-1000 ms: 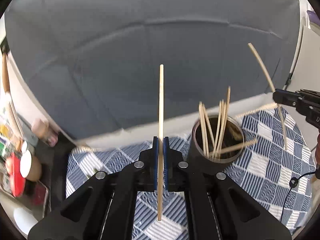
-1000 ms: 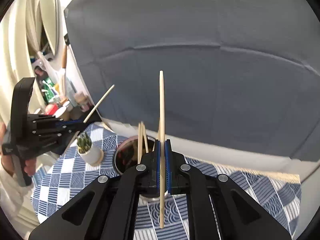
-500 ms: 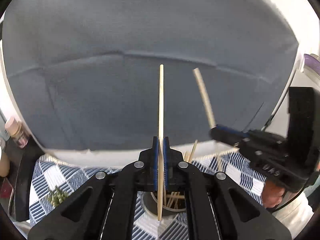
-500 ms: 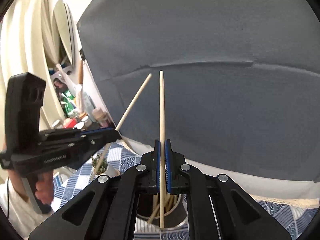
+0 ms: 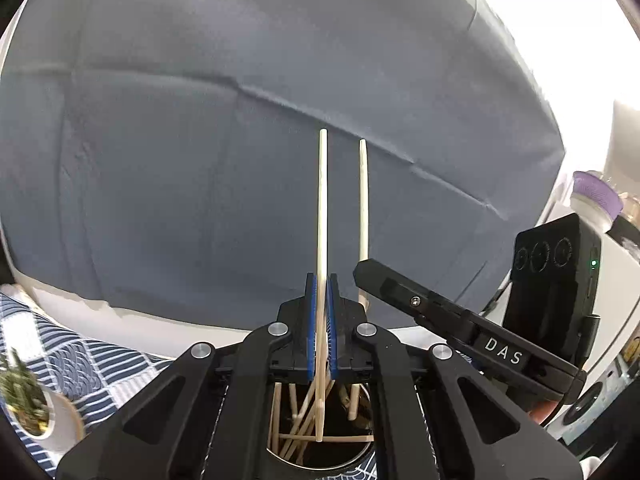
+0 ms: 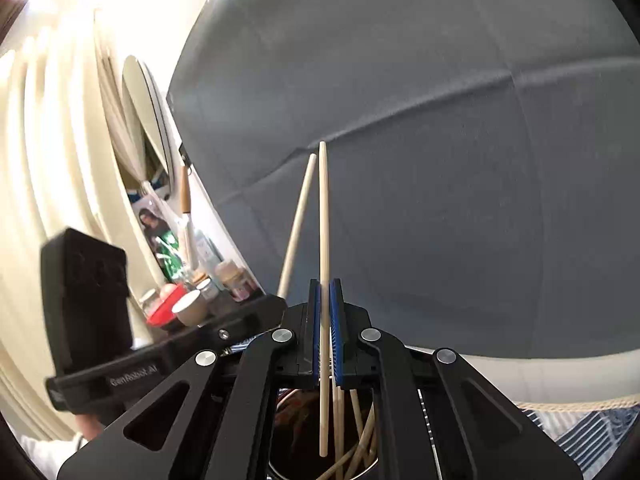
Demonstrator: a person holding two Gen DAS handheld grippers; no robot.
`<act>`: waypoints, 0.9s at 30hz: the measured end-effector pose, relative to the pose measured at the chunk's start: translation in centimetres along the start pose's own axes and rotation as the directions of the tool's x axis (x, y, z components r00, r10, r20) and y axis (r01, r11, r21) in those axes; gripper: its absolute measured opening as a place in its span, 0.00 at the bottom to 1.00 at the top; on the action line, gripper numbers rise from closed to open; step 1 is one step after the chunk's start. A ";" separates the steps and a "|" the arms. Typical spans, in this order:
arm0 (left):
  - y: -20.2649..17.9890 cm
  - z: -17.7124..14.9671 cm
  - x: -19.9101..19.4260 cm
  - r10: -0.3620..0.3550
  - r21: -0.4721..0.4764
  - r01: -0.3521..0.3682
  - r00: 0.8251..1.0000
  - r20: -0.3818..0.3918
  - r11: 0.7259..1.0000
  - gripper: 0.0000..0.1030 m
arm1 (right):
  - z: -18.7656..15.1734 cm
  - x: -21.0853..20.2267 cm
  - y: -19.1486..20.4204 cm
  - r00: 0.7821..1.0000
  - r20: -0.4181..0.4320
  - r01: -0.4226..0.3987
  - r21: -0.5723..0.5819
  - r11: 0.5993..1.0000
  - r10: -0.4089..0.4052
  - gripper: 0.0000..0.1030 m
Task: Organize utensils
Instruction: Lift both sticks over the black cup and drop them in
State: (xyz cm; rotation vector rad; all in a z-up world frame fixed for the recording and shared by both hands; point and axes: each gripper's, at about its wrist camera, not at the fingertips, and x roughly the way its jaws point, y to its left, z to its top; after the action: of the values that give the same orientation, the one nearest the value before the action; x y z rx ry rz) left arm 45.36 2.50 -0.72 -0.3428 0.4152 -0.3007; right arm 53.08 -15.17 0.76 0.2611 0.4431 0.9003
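Observation:
My left gripper [image 5: 321, 292] is shut on a pale wooden chopstick [image 5: 322, 208], held upright, its lower end over the mouth of a dark round metal holder [image 5: 320, 460] with several chopsticks in it. My right gripper [image 6: 326, 300] is shut on a second chopstick [image 6: 323, 220], also upright, its lower end inside the same holder [image 6: 360, 468]. Each gripper shows in the other's view, close alongside: the right one [image 5: 440, 316] with its chopstick [image 5: 363, 200], the left one [image 6: 240, 324] with its chopstick [image 6: 298, 220].
A blue patterned tablecloth [image 5: 80, 360] covers the table. A small potted plant [image 5: 28, 404] stands at the left. A grey fabric backdrop [image 5: 200, 160] fills the back. Jars and cups [image 6: 188, 304] crowd a shelf at the far left.
Both grippers have come together over the holder. The holder now lies right under the fingers in both views, with the two chopsticks side by side above it.

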 end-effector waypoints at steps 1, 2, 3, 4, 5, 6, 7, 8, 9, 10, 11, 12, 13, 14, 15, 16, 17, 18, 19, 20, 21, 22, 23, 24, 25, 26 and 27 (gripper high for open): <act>0.0 -0.6 0.2 0.000 0.007 0.000 1.000 0.009 1.000 0.05 | -0.4 0.0 -0.1 1.000 -0.001 -0.002 -0.001 1.000 0.002 0.05; 0.2 -1.1 0.3 -0.007 0.010 0.007 1.000 0.012 1.000 0.05 | -0.7 0.0 -0.2 1.000 -0.003 0.000 -0.005 1.000 0.000 0.05; 0.3 -1.8 0.4 -0.017 0.003 0.017 1.000 0.015 1.000 0.05 | -1.3 0.1 -0.3 1.000 -0.015 0.008 -0.013 1.000 -0.008 0.05; 0.4 -2.1 0.5 -0.023 -0.001 0.023 1.000 0.013 1.000 0.05 | -1.6 0.1 -0.4 1.000 -0.026 0.012 -0.019 1.000 -0.013 0.05; 0.5 -2.2 0.5 -0.028 -0.001 0.028 1.000 0.007 1.000 0.05 | -2.0 0.1 -0.4 0.999 -0.041 0.016 -0.028 0.999 -0.018 0.05; 0.4 -2.6 0.5 -0.019 0.005 0.019 1.000 0.000 1.000 0.05 | -2.3 0.1 -0.4 0.998 -0.051 0.022 -0.035 0.999 -0.024 0.05; 0.7 -2.8 0.3 -0.017 0.008 0.017 1.000 -0.004 1.000 0.05 | -2.5 0.1 -0.4 0.997 -0.064 0.030 -0.042 0.999 -0.033 0.05; 0.9 -3.0 0.3 -0.024 0.006 0.024 1.000 -0.013 1.000 0.05 | -2.7 -0.2 -0.5 0.997 -0.070 0.032 -0.046 0.998 -0.035 0.05; 1.0 -3.2 0.2 -0.019 0.006 0.019 1.000 -0.016 1.000 0.05 | -2.9 -0.4 -0.5 0.996 -0.077 0.037 -0.052 0.998 -0.041 0.05; 0.9 -3.5 0.0 -0.016 0.009 0.016 1.000 -0.020 1.000 0.05 | -3.1 -0.6 -0.4 0.995 -0.085 0.049 -0.066 0.997 -0.055 0.05; 1.0 -3.6 -0.1 -0.019 0.009 0.019 0.999 -0.026 1.000 0.05 | -3.2 -0.7 -0.3 0.994 -0.091 0.056 -0.075 0.996 -0.063 0.05; 1.0 -3.8 -0.2 -0.015 0.012 0.015 1.000 -0.025 1.000 0.05 | -3.3 -0.7 -0.2 0.993 -0.098 0.060 -0.079 0.995 -0.067 0.05; 1.0 -3.9 -0.3 -0.018 0.017 0.019 0.999 -0.031 1.000 0.05 | -3.4 -0.8 -0.1 0.992 -0.104 0.066 -0.086 0.994 -0.075 0.05; 0.9 -4.0 -0.3 -0.024 0.020 0.025 0.999 -0.044 0.999 0.05 | -3.6 -0.8 0.1 0.990 -0.110 0.073 -0.095 0.993 -0.083 0.05; 0.9 -4.1 -0.5 -0.019 0.029 0.020 0.998 -0.053 0.999 0.05 | -3.7 -0.9 0.3 0.988 -0.120 0.085 -0.107 0.991 -0.097 0.05; 0.8 -4.2 -0.7 -0.015 0.045 0.018 0.998 -0.067 0.999 0.05 | -3.9 -1.0 0.3 0.986 -0.127 0.093 -0.110 0.990 -0.107 0.05; 0.9 -4.4 -0.9 -0.012 0.051 0.016 0.997 -0.080 0.999 0.05 | -4.0 -1.0 0.5 0.984 -0.135 0.100 -0.114 0.988 -0.115 0.05; 1.0 -4.5 -1.0 -0.003 0.055 0.008 0.996 -0.089 0.998 0.05 | -4.2 -1.2 0.5 0.982 -0.144 0.104 -0.115 0.988 -0.120 0.05; 1.1 -4.5 -1.2 0.004 0.059 0.001 0.995 -0.096 0.998 0.05 | -4.4 -1.2 0.6 0.980 -0.152 0.108 -0.114 0.988 -0.125 0.07; 1.3 -4.6 -1.3 0.003 0.059 0.003 0.995 -0.105 0.998 0.05 | -4.5 -1.2 0.8 0.977 -0.161 0.125 -0.113 0.986 -0.142 0.08; 1.4 -4.6 -1.4 0.006 0.062 0.001 0.994 -0.112 0.998 0.09 | -4.7 -1.2 0.9 0.974 -0.168 0.136 -0.110 0.985 -0.153 0.09; 1.4 -4.5 -1.6 0.006 0.072 0.002 0.993 -0.115 0.997 0.13 | -4.7 -1.3 1.0 0.971 -0.174 0.145 -0.105 0.984 -0.162 0.09; 1.4 -4.4 -1.8 0.010 0.085 0.000 0.992 -0.126 0.996 0.26 | -4.8 -1.7 1.1 0.970 -0.173 0.157 -0.100 0.983 -0.173 0.12; 1.4 -4.4 -2.1 0.021 0.098 -0.008 0.992 -0.128 0.995 0.33 | -4.9 -1.9 1.2 0.969 -0.169 0.165 -0.097 0.982 -0.179 0.23; 1.4 -4.3 -2.3 0.023 0.109 -0.009 0.991 -0.130 0.994 0.35 | -4.8 -2.3 1.5 0.967 -0.162 0.183 -0.097 0.978 -0.197 0.36; 1.4 -4.3 -2.8 0.020 0.117 -0.004 0.990 -0.137 0.993 0.41 | -4.8 -2.8 1.8 0.965 -0.149 0.203 -0.101 0.974 -0.217 0.41; 1.4 -4.4 -3.1 0.025 0.123 -0.008 0.990 -0.138 0.992 0.51 | -4.7 -3.1 2.1 0.963 -0.138 0.217 -0.103 0.971 -0.230 0.45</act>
State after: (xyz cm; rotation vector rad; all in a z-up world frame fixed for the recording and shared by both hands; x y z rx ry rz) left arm 40.99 3.71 -3.98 -0.1991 0.5347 -0.3330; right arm 47.68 -16.21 -1.70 0.0613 0.5583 0.7170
